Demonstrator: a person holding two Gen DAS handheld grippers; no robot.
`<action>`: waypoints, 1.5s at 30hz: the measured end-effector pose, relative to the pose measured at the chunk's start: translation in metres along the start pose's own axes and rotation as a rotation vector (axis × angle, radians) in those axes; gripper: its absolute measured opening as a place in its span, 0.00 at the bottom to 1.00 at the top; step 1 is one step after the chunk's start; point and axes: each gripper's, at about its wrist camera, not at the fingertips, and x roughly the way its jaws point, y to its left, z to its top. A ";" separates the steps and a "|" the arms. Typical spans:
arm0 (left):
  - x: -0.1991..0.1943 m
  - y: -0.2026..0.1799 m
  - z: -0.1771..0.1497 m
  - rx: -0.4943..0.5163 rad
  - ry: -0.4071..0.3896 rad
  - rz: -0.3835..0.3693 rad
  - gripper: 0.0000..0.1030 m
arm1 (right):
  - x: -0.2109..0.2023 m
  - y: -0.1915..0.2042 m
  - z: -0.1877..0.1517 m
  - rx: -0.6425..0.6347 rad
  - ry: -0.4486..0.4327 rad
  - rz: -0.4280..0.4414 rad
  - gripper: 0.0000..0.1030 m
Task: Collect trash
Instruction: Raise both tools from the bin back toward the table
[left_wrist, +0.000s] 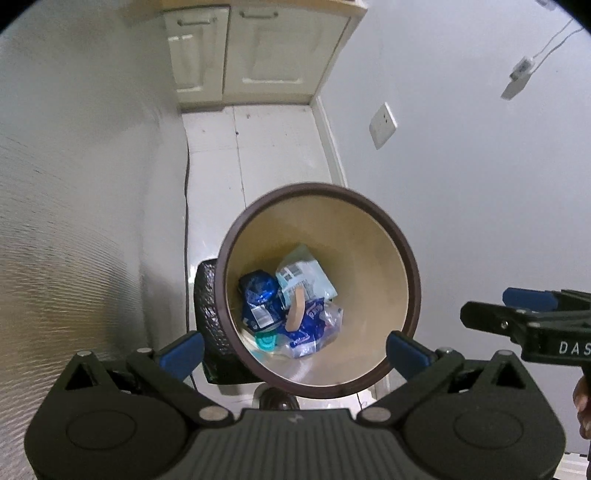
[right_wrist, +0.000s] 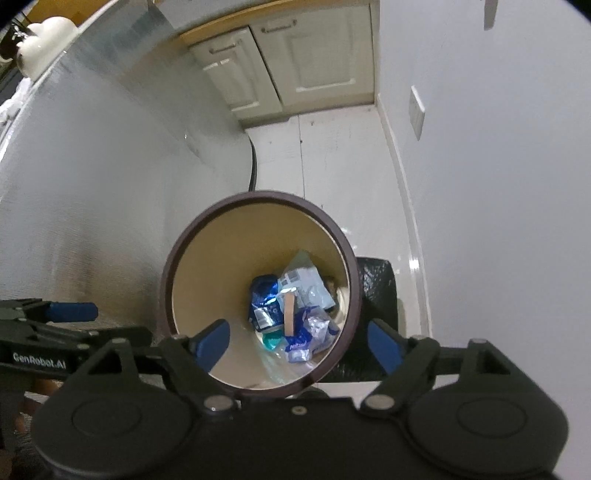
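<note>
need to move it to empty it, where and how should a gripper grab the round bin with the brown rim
Grip the bin by its brown rim, coming straight down from above with one finger inside and one outside the wall. The rim is thin, stiff and open all round, while the tapered body is probably too wide for the jaws.

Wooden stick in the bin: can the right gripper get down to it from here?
Probably yes: right gripper is open above the bin, and the wooden stick lies uncovered on top of the wrappers.
</note>
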 end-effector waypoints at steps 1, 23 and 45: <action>-0.005 0.000 -0.001 -0.001 -0.007 0.003 1.00 | -0.005 0.001 0.000 -0.006 -0.007 -0.001 0.84; -0.090 -0.017 -0.045 -0.015 -0.129 0.055 1.00 | -0.096 0.009 -0.036 -0.035 -0.134 -0.063 1.00; -0.225 0.022 -0.112 -0.047 -0.431 0.065 1.00 | -0.185 0.080 -0.075 -0.124 -0.356 -0.104 1.00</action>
